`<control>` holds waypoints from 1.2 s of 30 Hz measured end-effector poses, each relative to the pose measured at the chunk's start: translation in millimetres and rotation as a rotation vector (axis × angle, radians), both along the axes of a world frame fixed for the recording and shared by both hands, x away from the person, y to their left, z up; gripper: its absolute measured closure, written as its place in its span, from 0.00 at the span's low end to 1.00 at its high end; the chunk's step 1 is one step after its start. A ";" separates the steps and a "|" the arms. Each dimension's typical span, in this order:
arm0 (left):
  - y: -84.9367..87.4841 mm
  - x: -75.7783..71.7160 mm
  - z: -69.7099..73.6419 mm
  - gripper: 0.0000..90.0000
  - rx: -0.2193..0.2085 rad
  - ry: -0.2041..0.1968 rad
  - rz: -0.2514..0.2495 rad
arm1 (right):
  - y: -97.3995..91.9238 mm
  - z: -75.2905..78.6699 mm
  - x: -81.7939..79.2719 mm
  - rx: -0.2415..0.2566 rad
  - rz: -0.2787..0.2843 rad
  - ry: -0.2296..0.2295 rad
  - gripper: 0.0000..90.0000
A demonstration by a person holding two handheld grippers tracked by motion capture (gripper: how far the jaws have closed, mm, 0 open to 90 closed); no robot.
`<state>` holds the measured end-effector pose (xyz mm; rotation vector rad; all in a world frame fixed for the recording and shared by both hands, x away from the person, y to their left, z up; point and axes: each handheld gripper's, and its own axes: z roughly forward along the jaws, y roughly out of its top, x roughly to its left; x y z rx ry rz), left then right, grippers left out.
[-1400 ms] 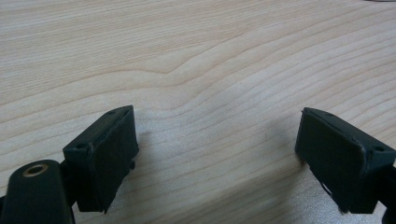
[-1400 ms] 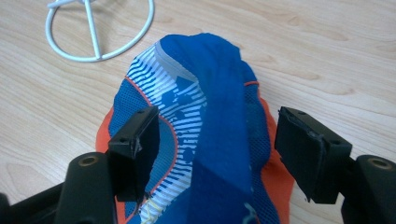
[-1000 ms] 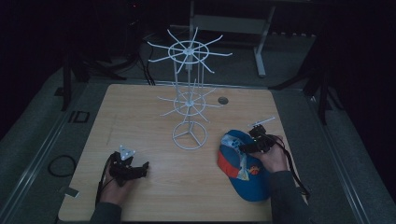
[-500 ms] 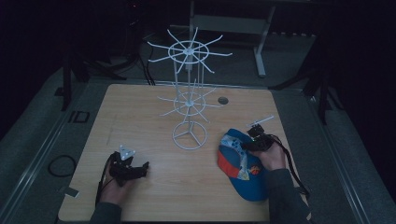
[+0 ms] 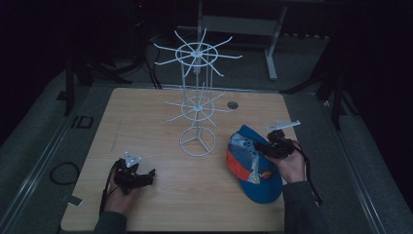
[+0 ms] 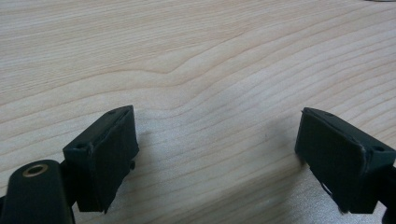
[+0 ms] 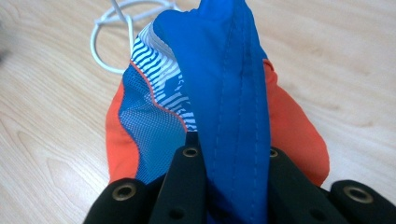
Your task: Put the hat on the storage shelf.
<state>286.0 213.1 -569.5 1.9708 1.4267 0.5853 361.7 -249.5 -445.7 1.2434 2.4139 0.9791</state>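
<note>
The blue and orange cap [image 5: 253,165] lies at the right front of the wooden table [image 5: 160,214], just right of the round wire base of the white wire display rack [image 5: 197,105]. The right gripper [image 5: 272,148] is clamped on it: in the right gripper view a ridge of blue fabric [image 7: 233,93] is pinched between the two black jaws, with the rack's base ring beyond.

The cap's long axis runs from the far crown toward the person, brim nearest. Judging from this, the rack's arms stand up and to the left of the held cap, so the right hand [image 5: 291,165] is far nearer to them.

The left gripper [image 5: 134,176] rests well apart at the left front, jaws spread wide over bare wood, holding nothing.

The cap carries a printed emblem, too small to read; no other writing is legible.
</note>
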 end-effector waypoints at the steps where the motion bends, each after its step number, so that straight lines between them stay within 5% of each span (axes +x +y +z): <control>1: 0.1 0.0 0.0 0.15 0.001 0.000 -0.001 | -0.2 4.8 -2.6 0.003 0.000 -0.027 0.98; 9: -0.2 0.0 -0.1 0.15 -0.002 -0.001 0.002 | -1.2 18.1 -8.7 0.037 0.000 -0.083 0.98; 16: -0.2 0.0 0.0 0.15 -0.002 0.000 0.002 | -4.3 33.1 -14.9 0.133 0.031 -0.105 0.98; 36: -0.3 -0.1 0.0 0.15 -0.005 0.001 0.003 | -9.1 67.5 -25.4 0.165 0.044 -0.184 0.98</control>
